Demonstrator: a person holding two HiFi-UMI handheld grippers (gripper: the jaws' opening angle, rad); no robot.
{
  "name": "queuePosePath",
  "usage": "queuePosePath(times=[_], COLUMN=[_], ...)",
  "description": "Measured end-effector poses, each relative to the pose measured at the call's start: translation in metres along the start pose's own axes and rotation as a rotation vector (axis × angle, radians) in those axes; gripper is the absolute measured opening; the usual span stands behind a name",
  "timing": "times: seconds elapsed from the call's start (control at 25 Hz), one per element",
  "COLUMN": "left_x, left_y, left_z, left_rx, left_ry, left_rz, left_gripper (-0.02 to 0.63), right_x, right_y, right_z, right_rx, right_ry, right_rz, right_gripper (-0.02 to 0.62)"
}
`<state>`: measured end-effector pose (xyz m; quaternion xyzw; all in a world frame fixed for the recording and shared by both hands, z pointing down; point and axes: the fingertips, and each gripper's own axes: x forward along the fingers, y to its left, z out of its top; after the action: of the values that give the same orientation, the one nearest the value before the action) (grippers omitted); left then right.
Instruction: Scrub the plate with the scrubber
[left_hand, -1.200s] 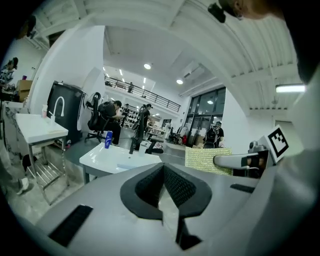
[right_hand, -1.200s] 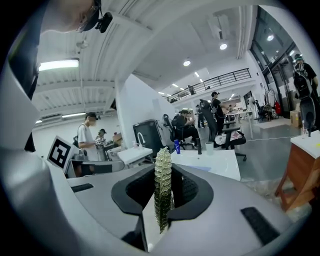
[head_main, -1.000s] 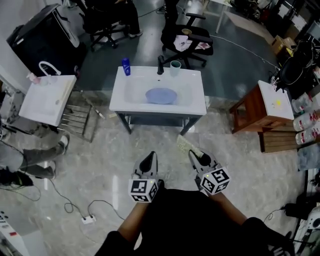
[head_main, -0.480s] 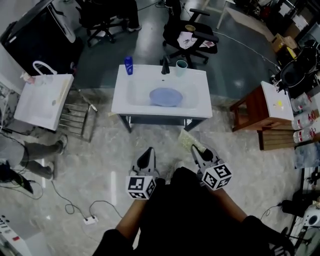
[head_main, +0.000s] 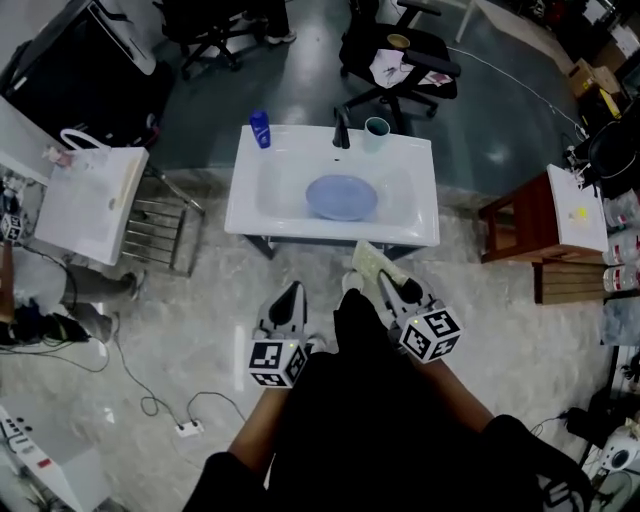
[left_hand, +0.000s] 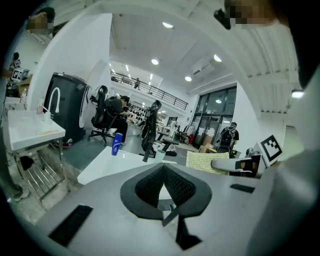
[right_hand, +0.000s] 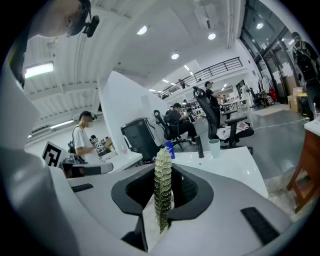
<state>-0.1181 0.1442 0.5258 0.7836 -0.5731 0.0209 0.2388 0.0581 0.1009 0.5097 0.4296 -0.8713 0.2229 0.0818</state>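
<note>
Checking left to right. Left gripper (head_main: 293, 293): jaws are seen pressed together in the left gripper view, with nothing between them. Right gripper (head_main: 388, 283): jaws are clamped on the scrubber (head_main: 367, 262). The scrubber is seen edge-on and upright in the right gripper view; its flat yellow-green face is shown only in the left gripper view.

The plate (head_main: 342, 197) is seen in the head view only: blue, lying flat in the bowl of the white sink (head_main: 250, 190), well apart from both grippers. In the 2 gripper views the bowl is hidden by the gripper bodies. Only the blue bottle (head_main: 260, 129), faucet (head_main: 342, 128) and cup (head_main: 376, 130) on the back edge are shown there.

Pose: the 2 grippers are held side by side in front of the body, pointed toward the sink and tilted slightly down, marker cubes facing up. Both forearms are extended forward from the bottom of the head view.
</note>
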Motion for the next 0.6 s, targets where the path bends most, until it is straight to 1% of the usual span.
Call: queuePosePath(times=[0.2, 0.32, 0.48, 0.6], left_x=[0.066, 0.105, 0.155, 0.186], left_y=[0.004, 0.006, 0.008, 0.018], left_z=[0.03, 0.046, 0.061, 0.058], left_rx=[0.035, 0.046, -0.001, -0.035], left_ry=[0.016, 0.031, 0.072, 0.105], left_rz=[-0.001, 0.009, 0.019, 0.04], left_gripper=[0.005, 0.005, 0.005, 0.005], right_x=[0.053, 0.074, 0.096, 0.109], right_y=[-0.046, -0.075, -0.11, -0.138], right_z=[0.027, 0.038, 0.053, 0.056], right_rx=[0.024, 0.045, 0.061, 0.081], right_ry=[-0.021, -0.008, 0.026, 0.039], right_rz=[0.035, 0.042, 0.054, 0.04], right_gripper=[0.061, 0.061, 0.061, 0.061])
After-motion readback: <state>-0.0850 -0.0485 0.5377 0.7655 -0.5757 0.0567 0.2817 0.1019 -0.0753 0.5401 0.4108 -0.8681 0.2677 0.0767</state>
